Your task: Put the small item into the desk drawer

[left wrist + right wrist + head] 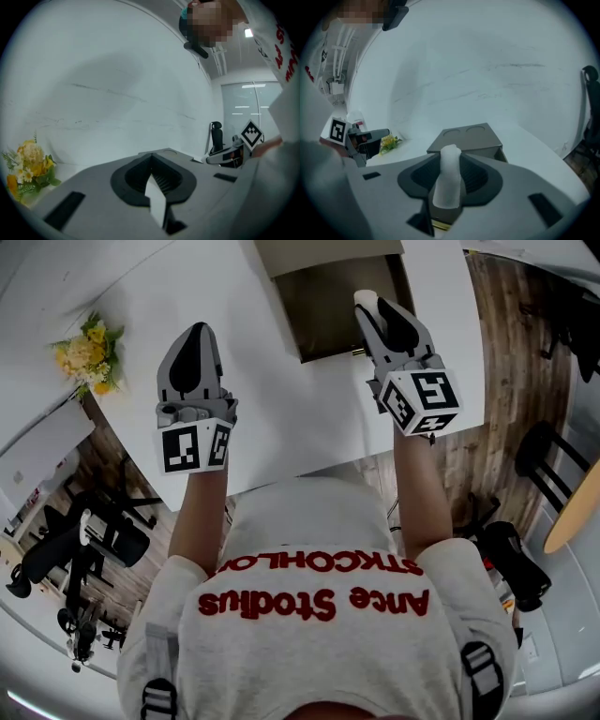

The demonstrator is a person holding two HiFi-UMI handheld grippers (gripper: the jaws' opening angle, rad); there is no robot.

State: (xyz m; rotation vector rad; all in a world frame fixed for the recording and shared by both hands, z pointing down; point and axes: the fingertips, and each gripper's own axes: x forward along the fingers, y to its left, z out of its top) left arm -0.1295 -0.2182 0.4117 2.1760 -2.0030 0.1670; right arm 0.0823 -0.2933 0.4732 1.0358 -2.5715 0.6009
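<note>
White desk — small item gripped between right jaws.

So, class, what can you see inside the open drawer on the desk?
The drawer shows only bare brown floor. The right gripper, shut on the white item, covers its right front corner, so that part cannot be checked.

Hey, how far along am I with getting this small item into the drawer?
Done: the desk drawer already stands open. In hand: the right claw is shut on the small white item, near the drawer. Left: lower it inside and let go.
</note>
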